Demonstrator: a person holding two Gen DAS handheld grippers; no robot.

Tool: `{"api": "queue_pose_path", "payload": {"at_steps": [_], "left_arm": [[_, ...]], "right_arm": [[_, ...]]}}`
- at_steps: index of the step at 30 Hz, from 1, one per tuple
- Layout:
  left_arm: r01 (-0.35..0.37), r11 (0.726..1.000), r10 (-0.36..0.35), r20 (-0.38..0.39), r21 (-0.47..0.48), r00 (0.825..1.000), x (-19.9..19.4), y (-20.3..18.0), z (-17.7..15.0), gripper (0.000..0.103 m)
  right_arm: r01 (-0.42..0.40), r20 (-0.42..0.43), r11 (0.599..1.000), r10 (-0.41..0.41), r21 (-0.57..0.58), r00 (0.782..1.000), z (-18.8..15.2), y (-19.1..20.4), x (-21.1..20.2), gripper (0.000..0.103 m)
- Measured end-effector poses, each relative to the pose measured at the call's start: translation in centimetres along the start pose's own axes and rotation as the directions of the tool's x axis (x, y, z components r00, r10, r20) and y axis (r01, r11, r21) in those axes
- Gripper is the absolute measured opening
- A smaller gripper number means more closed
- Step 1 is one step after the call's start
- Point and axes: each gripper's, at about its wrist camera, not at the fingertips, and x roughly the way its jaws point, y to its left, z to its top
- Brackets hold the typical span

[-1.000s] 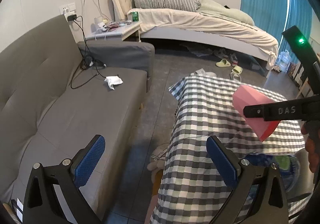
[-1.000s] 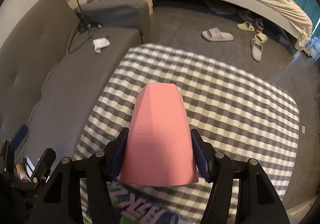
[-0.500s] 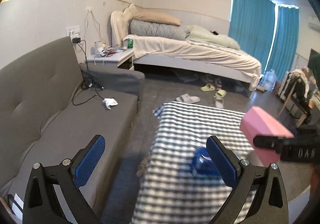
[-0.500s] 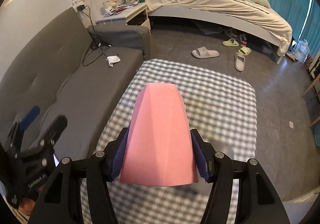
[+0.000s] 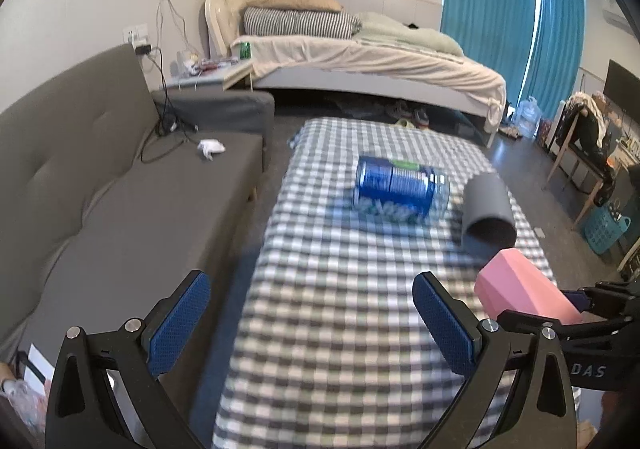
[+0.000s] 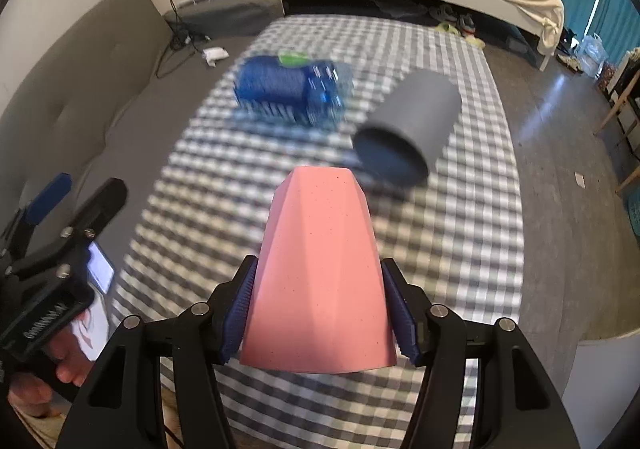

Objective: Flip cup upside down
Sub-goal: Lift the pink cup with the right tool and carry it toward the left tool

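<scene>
Ribbed blue fingers (image 6: 240,313) around faceted pink cup (image 6: 318,281)

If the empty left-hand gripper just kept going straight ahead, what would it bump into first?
Probably the checked tablecloth that fills the gap ahead of the open left gripper. Beyond that lies the blue packet. Depth is hard to judge here.

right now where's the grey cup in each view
Left wrist: grey cup right of centre, lying on its side on the checked tablecloth.
Right wrist: grey cup upper right, beyond the pink cup.
Shared landmark: the blue package lies just left of it.
</scene>
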Motion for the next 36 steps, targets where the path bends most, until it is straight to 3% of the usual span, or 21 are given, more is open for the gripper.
{"api": "queue_pose_path", "payload": {"at_steps": [6, 15, 17, 18, 23, 28, 36], "left_arm": [[-0.022, 1.000, 0.022, -0.026, 0.001, 0.999, 0.0, -0.3, -2.3, 0.103], [-0.048, 0.999, 0.048, -0.059, 0.000, 0.997, 1.0, 0.0, -2.6, 0.103], [-0.050, 0.999, 0.051, -0.061, 0.011, 0.997, 1.1, -0.4, -2.4, 0.103], [-0.051, 0.999, 0.052, -0.060, 0.015, 0.997, 1.0, -0.5, -2.4, 0.103], [-0.056, 0.998, 0.058, -0.056, 0.040, 0.997, 0.8, -1.6, -1.7, 0.103], [-0.053, 0.998, 0.057, -0.087, 0.045, 0.995, 1.1, -3.0, -1.4, 0.103], [0.011, 0.997, -0.001, -0.131, 0.073, 0.991, 0.9, -7.7, -0.5, 0.103]], "right_arm": [[0.018, -0.025, 0.999, -0.019, -0.032, 1.000, -2.0, -0.4, 2.6, 0.060], [0.000, 0.018, 0.998, 0.001, -0.062, 1.000, -2.0, -0.2, 2.8, 0.060], [-0.018, 0.025, 0.998, 0.020, -0.057, 0.999, -1.9, -0.4, 2.6, 0.065], [-0.019, 0.037, 0.998, 0.021, -0.054, 0.999, -1.9, -0.5, 2.3, 0.072], [-0.039, 0.132, 0.997, 0.047, -0.062, 0.990, -1.8, -1.2, -1.0, 0.077], [0.008, 0.223, 0.999, 0.004, -0.053, 0.975, -2.2, -3.2, -5.0, 0.082], [0.060, 0.248, 0.997, -0.071, 0.052, 0.966, -3.4, -9.5, -6.3, 0.082]]}}
